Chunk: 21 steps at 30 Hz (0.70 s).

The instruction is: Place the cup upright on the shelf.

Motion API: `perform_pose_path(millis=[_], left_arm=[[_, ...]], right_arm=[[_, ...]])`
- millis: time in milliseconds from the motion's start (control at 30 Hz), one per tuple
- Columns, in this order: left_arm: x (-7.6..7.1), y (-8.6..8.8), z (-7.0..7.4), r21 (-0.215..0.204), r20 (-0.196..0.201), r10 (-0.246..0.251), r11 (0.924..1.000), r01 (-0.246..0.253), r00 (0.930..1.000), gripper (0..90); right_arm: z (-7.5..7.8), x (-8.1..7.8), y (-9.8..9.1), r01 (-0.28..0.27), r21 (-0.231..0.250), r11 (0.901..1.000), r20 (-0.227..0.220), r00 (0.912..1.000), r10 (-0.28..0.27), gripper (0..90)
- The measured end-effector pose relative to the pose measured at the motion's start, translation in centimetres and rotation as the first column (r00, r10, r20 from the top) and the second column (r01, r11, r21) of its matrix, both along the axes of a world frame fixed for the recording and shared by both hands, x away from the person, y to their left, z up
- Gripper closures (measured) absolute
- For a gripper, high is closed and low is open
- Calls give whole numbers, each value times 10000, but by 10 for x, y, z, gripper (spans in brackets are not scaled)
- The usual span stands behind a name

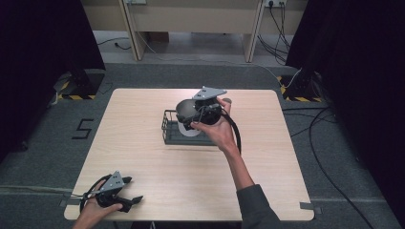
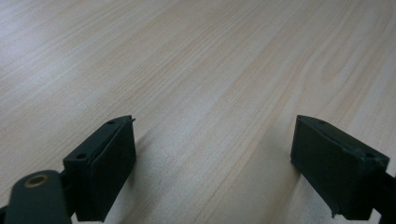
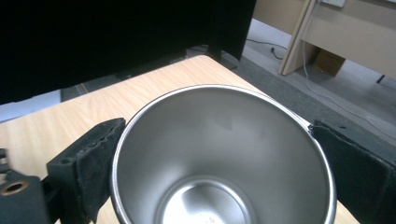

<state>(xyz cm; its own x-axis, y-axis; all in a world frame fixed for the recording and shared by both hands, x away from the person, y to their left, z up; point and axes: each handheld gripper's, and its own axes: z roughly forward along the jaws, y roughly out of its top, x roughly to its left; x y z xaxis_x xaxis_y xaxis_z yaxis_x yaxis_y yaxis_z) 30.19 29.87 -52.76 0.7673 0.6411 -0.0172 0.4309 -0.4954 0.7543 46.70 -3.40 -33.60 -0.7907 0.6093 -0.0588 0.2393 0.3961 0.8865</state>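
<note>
One wire basket (image 1: 168,125) sits near the middle of the worktop (image 1: 143,157); nearest the person, well short of the basket at the worktop's front left corner, the left gripper (image 1: 135,201) rests with its fingers (image 2: 100,163) spread wide over bare wood; farther off, the right gripper (image 1: 187,115) hangs just above the basket, its fingers (image 3: 88,163) pinching one steel cup (image 3: 224,158) by the rim; beyond the basket's left, on the floor, a taped "5" (image 1: 82,129) reads clearly.
</note>
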Motion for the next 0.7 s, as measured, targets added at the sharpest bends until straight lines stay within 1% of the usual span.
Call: perform_pose_path(millis=[133,300,467,533,700], left_arm=[[0,0,0,0,0,-3,10000,3,10000,135],[0,0,0,6,3,-15,10000,15,10000,135],[0,0,0,13,2,-54,10000,54,10000,135],[0,0,0,19,5,-55,10000,55,10000,135],[0,0,0,16,5,-54,10000,54,10000,135]], right_arm=[[-2,15,2,275,-73,9996,-69,9996,-276,64],[-2,28,4,608,-152,9980,-153,9980,-610,64],[-6,37,5,854,-213,9961,-239,9960,-859,64],[-9,41,5,982,-235,9949,-365,9944,-990,64],[-16,46,6,1093,-230,9937,-463,9928,-1103,64]])
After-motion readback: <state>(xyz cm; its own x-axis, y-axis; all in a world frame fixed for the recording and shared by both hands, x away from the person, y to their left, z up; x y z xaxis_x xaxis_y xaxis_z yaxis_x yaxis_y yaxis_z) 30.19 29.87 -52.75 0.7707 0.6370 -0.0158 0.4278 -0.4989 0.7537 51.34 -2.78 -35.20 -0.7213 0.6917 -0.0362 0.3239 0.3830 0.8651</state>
